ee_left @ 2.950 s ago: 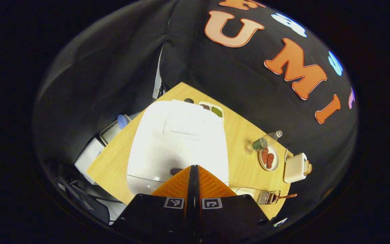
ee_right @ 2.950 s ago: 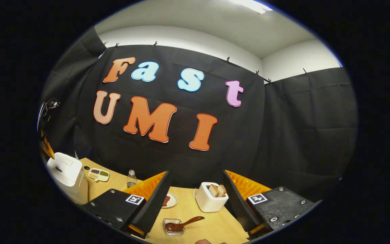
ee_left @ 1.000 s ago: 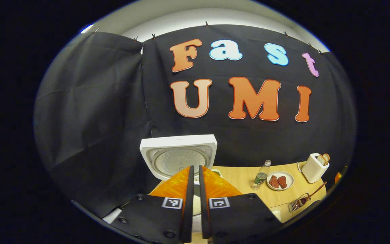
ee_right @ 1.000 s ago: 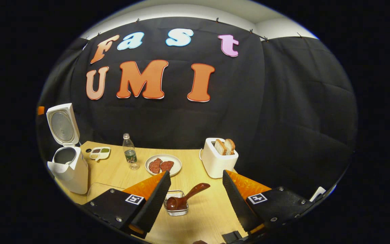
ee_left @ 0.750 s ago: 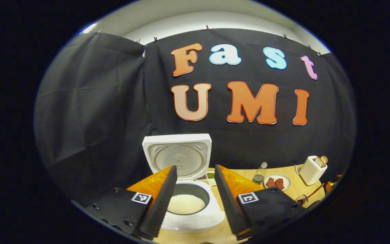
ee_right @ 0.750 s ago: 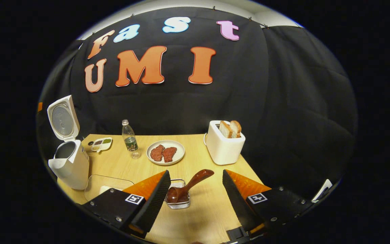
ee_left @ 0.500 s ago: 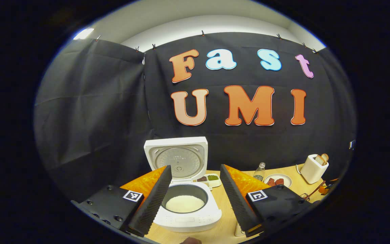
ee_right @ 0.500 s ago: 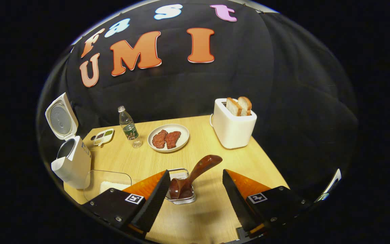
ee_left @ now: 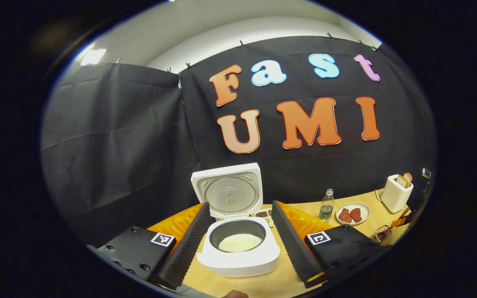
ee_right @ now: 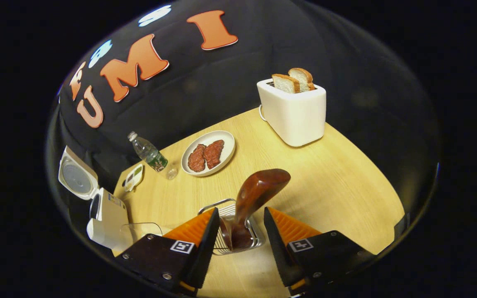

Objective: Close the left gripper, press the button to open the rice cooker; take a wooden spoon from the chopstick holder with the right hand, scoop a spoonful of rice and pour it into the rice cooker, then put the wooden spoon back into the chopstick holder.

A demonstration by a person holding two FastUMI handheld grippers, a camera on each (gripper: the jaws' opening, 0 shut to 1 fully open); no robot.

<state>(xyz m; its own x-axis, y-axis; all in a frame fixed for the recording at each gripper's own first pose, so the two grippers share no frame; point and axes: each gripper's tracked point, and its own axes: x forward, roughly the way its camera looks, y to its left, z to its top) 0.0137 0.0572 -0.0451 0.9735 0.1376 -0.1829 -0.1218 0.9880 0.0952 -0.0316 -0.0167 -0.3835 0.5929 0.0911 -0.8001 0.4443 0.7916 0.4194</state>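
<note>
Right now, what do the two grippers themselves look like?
The left gripper and the right gripper look alike: two wedge-shaped orange fingers faced with ribbed black pads, on black screwed blocks that each carry a small square black-and-white marker.

Black cloth (ee_left: 110, 136) hangs as the booth's wall on every visible side, creased and clipped along its top edge. Above it runs a white room wall (ee_left: 238, 39), and above that a pale ceiling with a bright rectangular light (ee_left: 92, 57) at the upper left. A light wooden table (ee_right: 346, 182) with visible grain stands against the cloth, its far corner tucked into the drape.
</note>
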